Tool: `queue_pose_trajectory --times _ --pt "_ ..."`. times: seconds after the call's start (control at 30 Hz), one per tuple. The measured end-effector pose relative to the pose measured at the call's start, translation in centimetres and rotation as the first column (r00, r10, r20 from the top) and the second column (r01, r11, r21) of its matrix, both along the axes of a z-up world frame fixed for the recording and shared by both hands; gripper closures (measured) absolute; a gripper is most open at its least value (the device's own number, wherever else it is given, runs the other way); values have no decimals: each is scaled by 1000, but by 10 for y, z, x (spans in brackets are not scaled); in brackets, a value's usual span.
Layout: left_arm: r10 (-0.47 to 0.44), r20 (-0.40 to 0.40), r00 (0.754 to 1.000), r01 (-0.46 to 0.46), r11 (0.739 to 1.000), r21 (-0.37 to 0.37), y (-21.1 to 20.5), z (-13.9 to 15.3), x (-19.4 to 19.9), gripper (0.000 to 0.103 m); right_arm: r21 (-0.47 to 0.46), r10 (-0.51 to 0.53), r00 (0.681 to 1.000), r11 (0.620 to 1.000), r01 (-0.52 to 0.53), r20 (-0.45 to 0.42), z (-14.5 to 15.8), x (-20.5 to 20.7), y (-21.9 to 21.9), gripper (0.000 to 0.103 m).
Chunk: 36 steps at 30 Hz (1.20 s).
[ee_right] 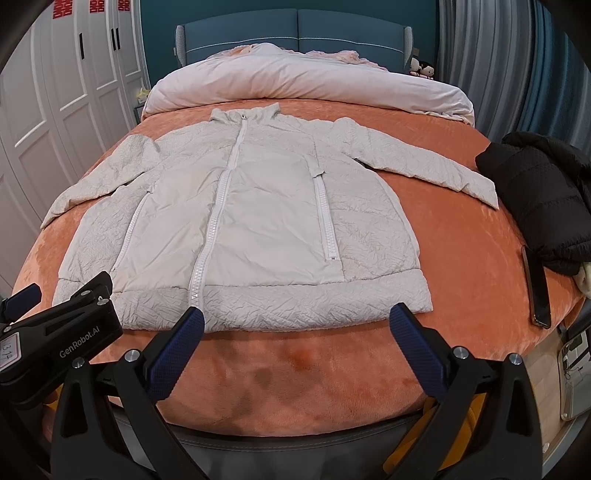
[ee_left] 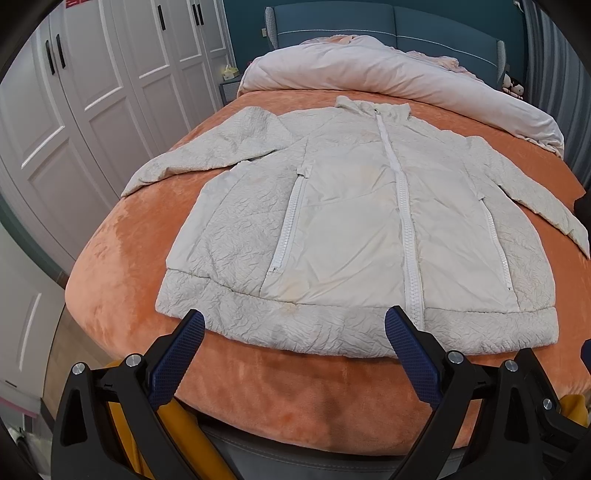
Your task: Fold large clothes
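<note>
A white jacket (ee_left: 354,229) lies flat and face up on the bed (ee_left: 122,266), zipped to the collar, its hem along the near edge and its collar toward the rolled duvet (ee_left: 388,70) at the head end. Both sleeves are spread outward toward the side edges; one ends just short of a black coat (ee_right: 546,192) heaped at the right edge, with a phone (ee_right: 537,288) lying just in front of that coat.

The left claw (ee_left: 295,328) hangs level above the near edge, pointing along the bed toward the headboard (ee_left: 388,22). Its blue-padded fingers (ee_left: 181,354) are spread wide and grip nothing; their tips sit over the jacket's hem band, left of the main zip (whether they touch the cloth cannot be told).

The right claw (ee_right: 297,325) is held the same way: level, aimed at the headboard, fingers (ee_right: 417,350) wide apart and empty. Its tips overlap the hem to the right of the zip's lower end. In the right wrist view the left claw's body shows at the lower left, side by side with the right one and at about the same height.

Wardrobe doors (ee_left: 92,99) stand along the bed's left side, curtains (ee_right: 498,62) along the right.
</note>
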<state>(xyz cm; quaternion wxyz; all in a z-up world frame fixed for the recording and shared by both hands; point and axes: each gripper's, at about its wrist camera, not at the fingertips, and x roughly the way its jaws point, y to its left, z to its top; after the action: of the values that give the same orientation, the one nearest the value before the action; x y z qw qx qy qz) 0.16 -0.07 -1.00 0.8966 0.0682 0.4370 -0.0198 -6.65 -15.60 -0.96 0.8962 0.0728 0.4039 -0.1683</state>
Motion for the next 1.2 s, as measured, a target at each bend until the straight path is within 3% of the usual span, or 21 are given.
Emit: queue_pose_trajectory --times 1.2 --pt "5 -61 998 -2 999 47 -17 -26 26 8 45 -5 998 999 8 -67 -29 26 -12 5"
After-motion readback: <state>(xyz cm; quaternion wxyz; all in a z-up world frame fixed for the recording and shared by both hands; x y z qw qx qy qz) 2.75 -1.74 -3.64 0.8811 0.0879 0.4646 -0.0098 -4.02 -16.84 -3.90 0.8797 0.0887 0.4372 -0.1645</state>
